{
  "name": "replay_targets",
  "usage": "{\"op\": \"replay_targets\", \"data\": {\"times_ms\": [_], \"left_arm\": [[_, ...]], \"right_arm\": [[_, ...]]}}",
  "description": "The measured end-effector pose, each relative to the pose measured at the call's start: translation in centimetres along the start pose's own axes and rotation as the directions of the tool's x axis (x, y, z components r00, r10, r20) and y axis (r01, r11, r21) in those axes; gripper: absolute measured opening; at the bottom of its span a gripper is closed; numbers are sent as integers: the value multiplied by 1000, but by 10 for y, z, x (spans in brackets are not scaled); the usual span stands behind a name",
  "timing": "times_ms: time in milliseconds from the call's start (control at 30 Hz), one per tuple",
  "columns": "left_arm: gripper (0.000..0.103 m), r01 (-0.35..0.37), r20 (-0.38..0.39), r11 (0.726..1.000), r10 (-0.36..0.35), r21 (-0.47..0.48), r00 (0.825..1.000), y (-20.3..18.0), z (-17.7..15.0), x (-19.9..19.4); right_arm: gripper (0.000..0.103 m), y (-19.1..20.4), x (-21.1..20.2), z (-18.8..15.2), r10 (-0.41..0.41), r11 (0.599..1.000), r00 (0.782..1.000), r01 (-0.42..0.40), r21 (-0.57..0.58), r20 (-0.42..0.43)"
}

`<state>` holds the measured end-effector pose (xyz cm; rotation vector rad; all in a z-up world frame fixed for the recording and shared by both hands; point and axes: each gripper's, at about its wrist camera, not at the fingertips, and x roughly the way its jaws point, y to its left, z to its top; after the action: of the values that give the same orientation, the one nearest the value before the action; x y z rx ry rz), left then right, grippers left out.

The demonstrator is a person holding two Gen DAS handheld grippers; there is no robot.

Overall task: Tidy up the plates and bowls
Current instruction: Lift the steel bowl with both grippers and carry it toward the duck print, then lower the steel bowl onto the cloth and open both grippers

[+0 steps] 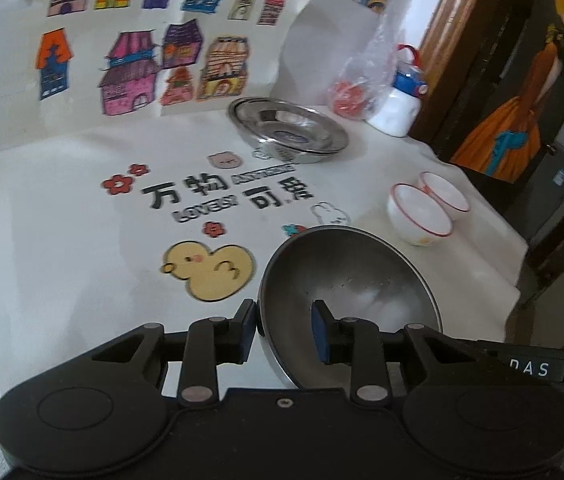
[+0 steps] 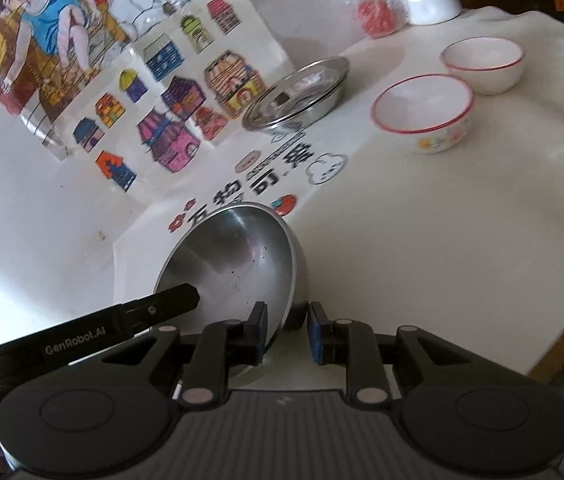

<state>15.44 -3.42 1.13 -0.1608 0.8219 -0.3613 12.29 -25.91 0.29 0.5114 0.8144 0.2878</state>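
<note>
A steel bowl stands tilted on the white tablecloth, near its front edge. My left gripper straddles the bowl's rim: one pad touches the outside and the other sits inside, clear of the wall. My right gripper straddles the opposite rim, with its left pad against the rim and a gap at its right pad. One left gripper finger reaches into the bowl. Two red-rimmed white bowls stand side by side at the right. Steel plates are stacked at the back.
A plastic bag of red bits and a white bottle stand in the back right corner. Coloured house drawings hang on the wall behind. The table's right edge drops off beside a dark doorway.
</note>
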Motion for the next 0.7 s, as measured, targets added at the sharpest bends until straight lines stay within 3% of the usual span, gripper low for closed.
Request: {"op": "replay_targets", "data": {"times_ms": [367,533,700], "left_arm": [[36,-2,3,999,2,-44,1000,17,1,1],[58,-2,34,998,4,-63,999,21,0,-4],[67,-11,86,996,19,-92,996,29,2,-14]], "right_arm": [[39,5,2,1,13,1000,999,-13,-6,31],[63,12,-11,-2,-25,998,992,33,-61,123],[81,11,-26,-2,-37,996,981,52,-74,192]]}}
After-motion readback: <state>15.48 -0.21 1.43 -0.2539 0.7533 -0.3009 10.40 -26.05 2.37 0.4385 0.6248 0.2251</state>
